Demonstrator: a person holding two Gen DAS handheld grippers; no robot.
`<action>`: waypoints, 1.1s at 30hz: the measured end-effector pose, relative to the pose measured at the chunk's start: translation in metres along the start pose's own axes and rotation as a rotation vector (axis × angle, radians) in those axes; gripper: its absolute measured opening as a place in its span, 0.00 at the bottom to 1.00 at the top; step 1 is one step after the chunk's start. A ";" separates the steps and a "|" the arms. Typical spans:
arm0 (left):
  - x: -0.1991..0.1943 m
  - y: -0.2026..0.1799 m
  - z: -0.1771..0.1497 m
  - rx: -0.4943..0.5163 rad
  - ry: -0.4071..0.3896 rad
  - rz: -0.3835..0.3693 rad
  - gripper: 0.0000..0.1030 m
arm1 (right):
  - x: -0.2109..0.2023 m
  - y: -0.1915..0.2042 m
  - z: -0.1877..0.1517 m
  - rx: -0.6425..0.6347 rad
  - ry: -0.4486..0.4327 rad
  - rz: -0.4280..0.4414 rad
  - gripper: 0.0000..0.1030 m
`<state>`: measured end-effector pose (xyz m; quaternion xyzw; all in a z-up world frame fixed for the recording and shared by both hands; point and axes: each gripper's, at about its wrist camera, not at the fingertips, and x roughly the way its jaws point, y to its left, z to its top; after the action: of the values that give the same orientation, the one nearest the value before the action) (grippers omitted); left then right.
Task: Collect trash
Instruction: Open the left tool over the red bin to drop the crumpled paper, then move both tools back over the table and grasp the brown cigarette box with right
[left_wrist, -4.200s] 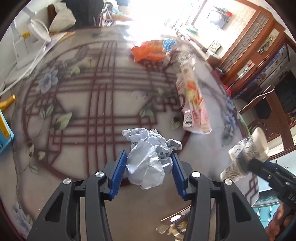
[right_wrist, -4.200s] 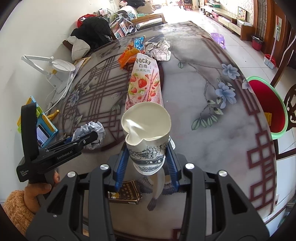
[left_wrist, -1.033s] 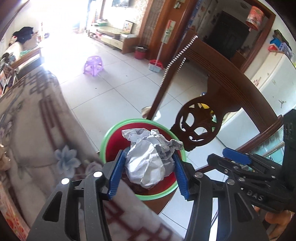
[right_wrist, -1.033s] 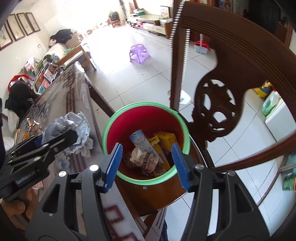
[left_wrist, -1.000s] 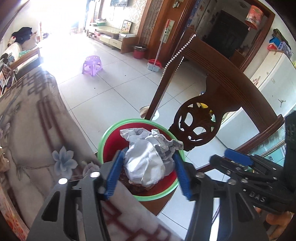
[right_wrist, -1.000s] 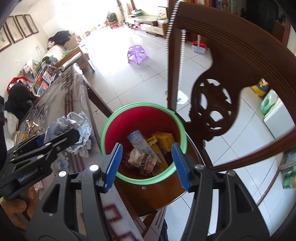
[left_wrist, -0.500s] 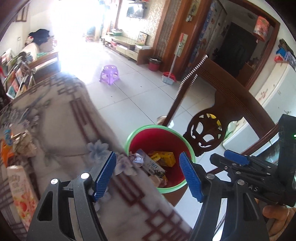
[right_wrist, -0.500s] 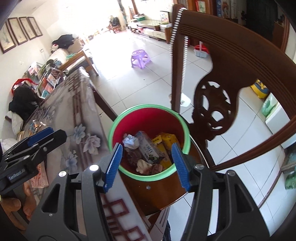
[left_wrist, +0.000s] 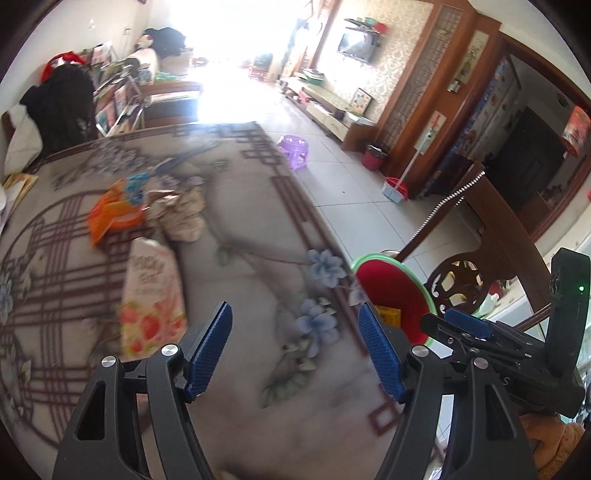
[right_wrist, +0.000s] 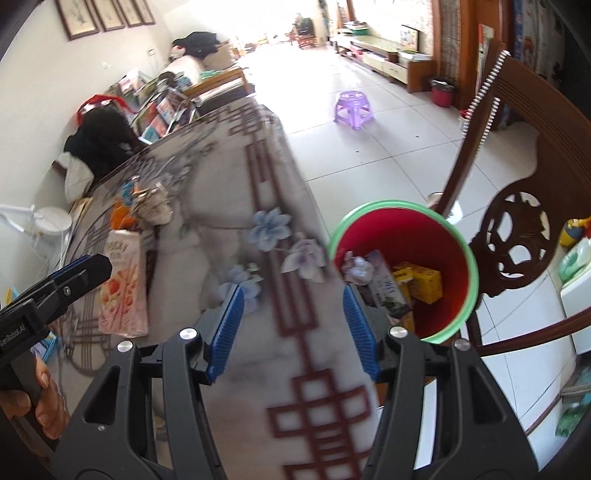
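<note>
Left tool (left_wrist: 295, 347) spread wide, nothing between the blue pads (left_wrist: 208, 347), poised above the near edge of the tabletop (left_wrist: 240, 280). Right tool (right_wrist: 291, 328) likewise spread and empty, hanging over the tabletop's right-hand edge, just left of the bin (right_wrist: 458, 236). Each tool gripped from below by a hand, the left one (right_wrist: 40, 410) showing at the left edge of the right wrist view.

Red bin with a green rim down on the floor, right of the tabletop and tucked against a carved wooden chair (right_wrist: 517, 236). Inside it: a crumpled paper ball (right_wrist: 356, 267), a pale carton (right_wrist: 386, 286) and a yellow box (right_wrist: 421, 282).

Trash on the tabletop, well apart from the bin: a pink strawberry Pocky box (left_wrist: 151, 299) lying flat at near left; farther off, an orange snack wrapper (left_wrist: 114, 214) and, touching its right side, a crumpled beige wrapper (left_wrist: 183, 216).

Purple stool (right_wrist: 352, 105) standing on the tiled floor far beyond.
</note>
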<state>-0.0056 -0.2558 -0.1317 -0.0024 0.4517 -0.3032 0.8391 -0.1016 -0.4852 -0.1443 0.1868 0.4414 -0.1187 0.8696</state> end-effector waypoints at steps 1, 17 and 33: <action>-0.003 0.007 -0.003 -0.010 0.000 0.004 0.66 | 0.000 0.008 -0.002 -0.009 0.001 0.005 0.53; -0.072 0.183 -0.062 -0.208 0.005 0.216 0.66 | 0.019 0.150 -0.075 -0.195 0.171 0.123 0.69; -0.087 0.221 -0.089 -0.197 0.033 0.164 0.66 | 0.033 0.301 -0.209 -0.920 0.420 0.212 0.83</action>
<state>0.0033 -0.0072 -0.1801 -0.0430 0.4916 -0.1877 0.8493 -0.1215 -0.1251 -0.2177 -0.1518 0.5917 0.2165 0.7616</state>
